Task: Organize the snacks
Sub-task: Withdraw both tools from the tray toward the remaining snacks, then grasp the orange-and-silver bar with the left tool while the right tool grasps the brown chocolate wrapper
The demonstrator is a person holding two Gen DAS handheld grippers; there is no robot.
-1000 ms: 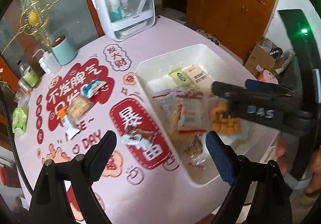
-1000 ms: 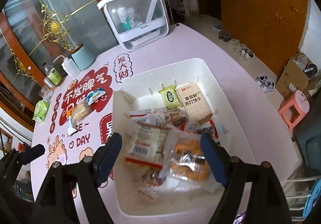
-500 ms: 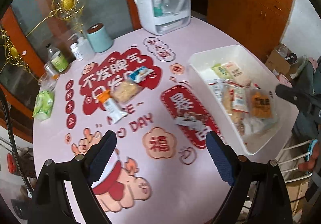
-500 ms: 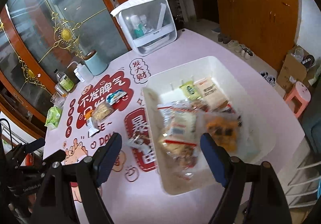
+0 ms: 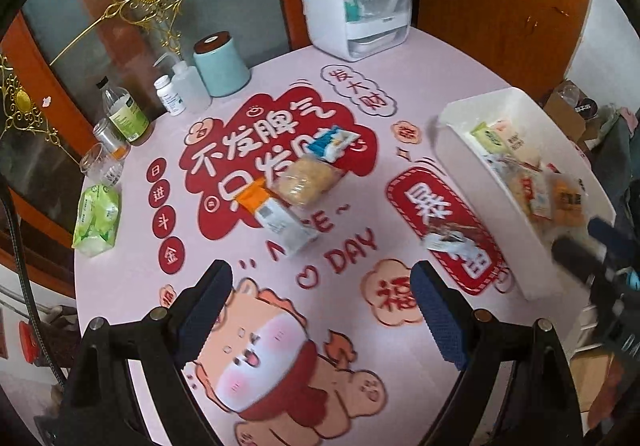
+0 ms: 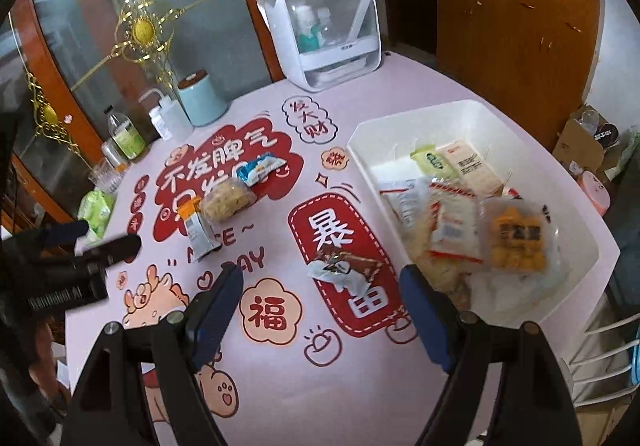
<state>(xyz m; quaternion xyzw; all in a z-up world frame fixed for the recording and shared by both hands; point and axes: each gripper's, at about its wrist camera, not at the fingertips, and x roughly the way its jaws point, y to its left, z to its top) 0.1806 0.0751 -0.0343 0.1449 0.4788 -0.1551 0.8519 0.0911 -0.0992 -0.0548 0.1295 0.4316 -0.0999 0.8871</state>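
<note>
On the pink printed table (image 6: 360,386), four snack packets lie loose. The brown-and-white packet (image 6: 344,270) rests on the red panel just beside the white bin (image 6: 560,310), its long axis running left-right in the right wrist view, torn white end toward the left. The orange-topped packet (image 5: 280,218) lies with its long axis diagonal, orange end away from the cameras. The round cracker pack (image 5: 306,182) touches it, and the blue-and-white packet (image 5: 332,142) lies just beyond. The bin holds a heap of further packets, too jumbled to count. The left gripper (image 5: 320,310) and the right gripper (image 6: 320,310) each hover above the table with jaws spread wide and nothing between them.
</note>
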